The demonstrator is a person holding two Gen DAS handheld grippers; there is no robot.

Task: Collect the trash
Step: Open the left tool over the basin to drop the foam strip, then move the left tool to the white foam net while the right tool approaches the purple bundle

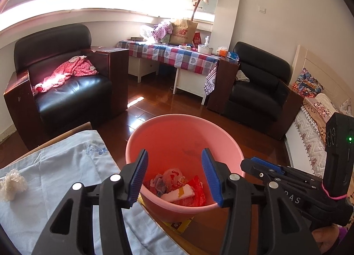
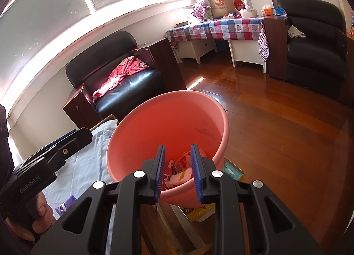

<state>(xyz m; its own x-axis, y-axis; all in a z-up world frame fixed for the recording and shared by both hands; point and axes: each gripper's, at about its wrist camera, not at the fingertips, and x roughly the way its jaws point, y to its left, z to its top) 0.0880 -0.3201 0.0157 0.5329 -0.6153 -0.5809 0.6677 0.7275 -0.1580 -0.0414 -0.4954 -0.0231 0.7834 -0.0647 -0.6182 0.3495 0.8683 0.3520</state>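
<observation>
A pink plastic bin [image 1: 177,135] stands on the floor beside the table; it also shows in the right wrist view [image 2: 154,126]. Red and white wrappers [image 1: 181,191] lie at its bottom, seen too in the right wrist view [image 2: 179,171]. My left gripper [image 1: 174,177] is open and empty above the bin's near rim. My right gripper [image 2: 178,171] is open and empty over the bin, with a narrower gap. The right gripper shows from the side in the left wrist view [image 1: 261,166]. A crumpled white tissue ball [image 1: 12,184] lies on the light blue cloth [image 1: 66,177].
Two black armchairs [image 1: 66,82] [image 1: 258,87] flank a checked-cloth table [image 1: 177,56] with bags and boxes. A bed [image 1: 314,122] is at the right. A yellow box [image 1: 177,224] lies under the bin. The floor is polished wood [image 2: 287,133].
</observation>
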